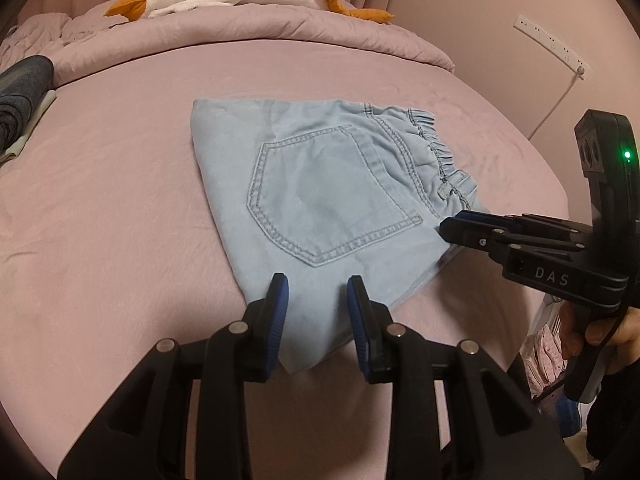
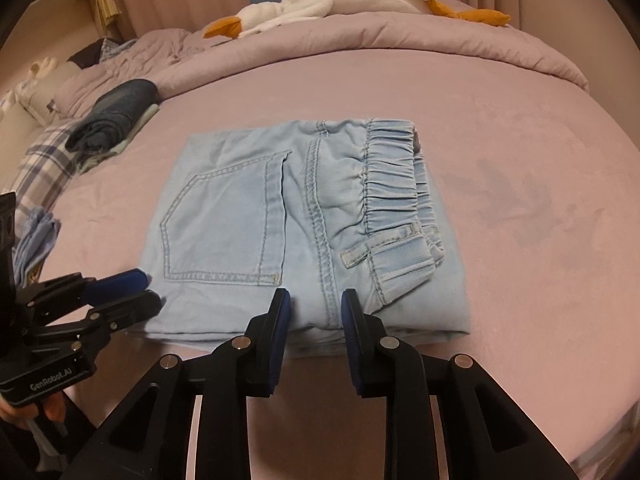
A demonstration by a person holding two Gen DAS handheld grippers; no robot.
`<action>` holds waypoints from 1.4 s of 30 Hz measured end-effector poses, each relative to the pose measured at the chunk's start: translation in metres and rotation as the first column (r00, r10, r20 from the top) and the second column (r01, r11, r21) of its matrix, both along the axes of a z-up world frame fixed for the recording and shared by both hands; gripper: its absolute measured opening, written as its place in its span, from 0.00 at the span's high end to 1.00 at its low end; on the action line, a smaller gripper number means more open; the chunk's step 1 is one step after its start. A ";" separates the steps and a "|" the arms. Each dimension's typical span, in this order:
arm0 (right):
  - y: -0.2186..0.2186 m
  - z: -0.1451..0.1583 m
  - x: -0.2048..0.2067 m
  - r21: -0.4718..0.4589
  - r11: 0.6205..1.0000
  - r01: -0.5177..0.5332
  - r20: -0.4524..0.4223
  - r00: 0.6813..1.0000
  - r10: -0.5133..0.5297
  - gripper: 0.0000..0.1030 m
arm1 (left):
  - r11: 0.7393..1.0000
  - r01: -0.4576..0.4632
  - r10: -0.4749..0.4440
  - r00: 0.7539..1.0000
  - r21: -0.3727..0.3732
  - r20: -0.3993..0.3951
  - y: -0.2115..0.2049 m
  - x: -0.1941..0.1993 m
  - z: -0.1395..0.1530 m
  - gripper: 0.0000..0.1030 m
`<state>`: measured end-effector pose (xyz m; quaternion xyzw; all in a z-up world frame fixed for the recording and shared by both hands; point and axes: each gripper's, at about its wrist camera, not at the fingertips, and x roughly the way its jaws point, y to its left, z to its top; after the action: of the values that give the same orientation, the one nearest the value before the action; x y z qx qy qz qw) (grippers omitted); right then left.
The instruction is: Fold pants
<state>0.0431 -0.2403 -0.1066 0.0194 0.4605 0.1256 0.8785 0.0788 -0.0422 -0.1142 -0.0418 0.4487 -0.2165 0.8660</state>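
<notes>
Light blue denim pants (image 1: 332, 200) lie folded into a compact flat stack on the pink bed, back pocket up and the elastic waistband (image 2: 394, 184) to the right. My left gripper (image 1: 316, 284) hovers over the stack's near left corner. Its jaws stand apart, the cloth lies flat below them, and the pads do not press it. In the right wrist view the left gripper (image 2: 150, 290) shows beside that corner. My right gripper (image 2: 315, 296) is open over the near edge by the centre seam. From the left wrist view the right gripper (image 1: 444, 228) reaches in at the waistband end.
A white goose plush (image 2: 340, 0) lies on the bunched comforter (image 1: 280, 28) at the back. Folded dark jeans (image 2: 116, 112) and a plaid cloth (image 2: 40, 168) sit at the left. A power strip (image 1: 552, 44) hangs on the right wall. A hand (image 1: 608, 336) holds the right gripper.
</notes>
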 end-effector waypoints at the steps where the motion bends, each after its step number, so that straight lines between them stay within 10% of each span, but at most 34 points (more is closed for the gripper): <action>1: 0.000 0.001 0.000 0.001 1.000 0.004 -0.006 1.000 -0.004 0.75 | 1.000 -0.001 0.001 1.000 -0.002 -0.002 0.001 0.000 0.000 0.71; 13: 0.000 -0.004 -0.003 0.015 1.000 0.005 0.009 1.000 -0.005 0.74 | 1.000 -0.007 0.007 1.000 0.004 0.000 0.002 -0.002 -0.004 0.70; 24: -0.021 -0.002 -0.006 0.137 0.990 0.031 -0.040 0.999 -0.025 0.61 | 0.988 -0.114 0.103 0.988 -0.102 -0.112 0.034 0.000 -0.013 0.40; 31: -0.058 -0.005 -0.007 0.249 0.957 0.147 -0.093 0.987 -0.128 0.41 | 0.951 -0.178 0.127 0.970 -0.253 -0.206 0.060 0.002 -0.022 0.40; 42: -0.107 -0.018 0.003 0.445 0.852 0.276 -0.191 0.959 -0.211 0.36 | 0.916 -0.198 0.107 0.959 -0.350 -0.261 0.075 0.015 -0.027 0.38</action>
<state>0.0456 -0.3474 -0.1249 0.2970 0.4690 0.1185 0.8232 0.0937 0.0329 -0.1407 -0.2661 0.4945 -0.2225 0.7970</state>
